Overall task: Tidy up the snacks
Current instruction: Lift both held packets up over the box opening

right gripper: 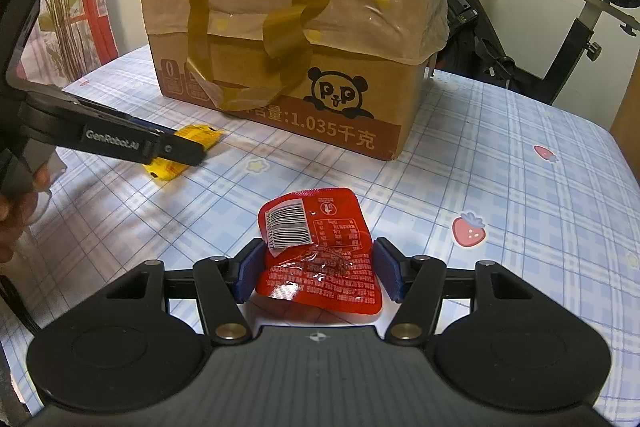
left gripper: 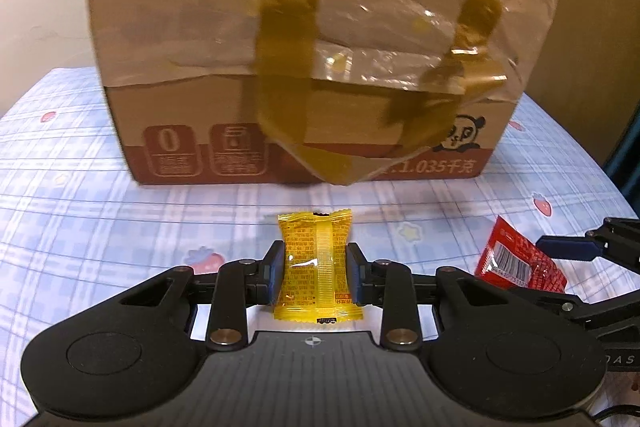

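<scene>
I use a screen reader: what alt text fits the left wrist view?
The left tongs are shut on a yellow snack packet lying on a blue checked tablecloth. Behind it stands a taped cardboard box with a panda print; a red packet lies at the right.

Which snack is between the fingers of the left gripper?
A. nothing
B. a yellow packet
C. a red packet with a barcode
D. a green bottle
B: in the left wrist view the left gripper has its blue fingers pressed on both sides of the yellow packet.
</scene>
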